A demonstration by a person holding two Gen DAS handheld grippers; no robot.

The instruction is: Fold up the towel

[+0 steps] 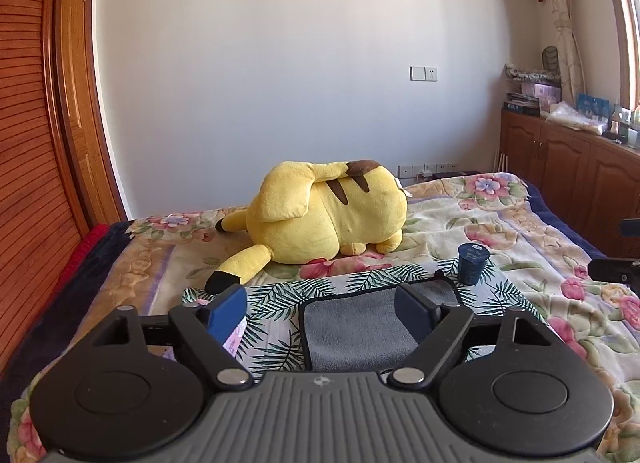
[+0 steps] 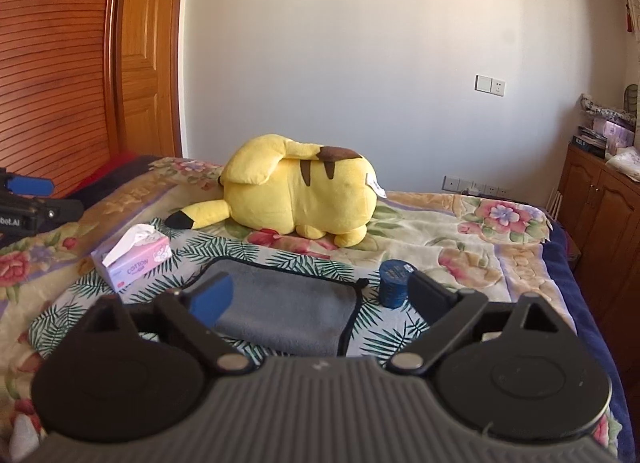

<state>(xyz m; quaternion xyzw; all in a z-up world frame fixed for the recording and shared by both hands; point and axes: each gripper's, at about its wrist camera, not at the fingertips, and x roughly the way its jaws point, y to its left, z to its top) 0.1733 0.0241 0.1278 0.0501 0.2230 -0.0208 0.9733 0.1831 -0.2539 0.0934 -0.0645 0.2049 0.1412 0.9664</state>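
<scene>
A grey towel (image 1: 352,327) with a black hem lies flat on a palm-leaf cloth (image 1: 276,295) on the bed; it also shows in the right wrist view (image 2: 280,311). My left gripper (image 1: 320,315) is open and empty, held above the towel's near left part. My right gripper (image 2: 320,299) is open and empty, held above the towel's near right part. Neither gripper touches the towel. The towel's near edge is hidden behind the gripper bodies.
A yellow plush toy (image 1: 324,215) lies on the floral blanket (image 1: 480,215) behind the towel. A dark blue cup (image 1: 472,263) stands by the towel's far right corner. A pink tissue box (image 2: 136,259) sits left of the towel. Wooden cabinets (image 1: 568,167) stand at right.
</scene>
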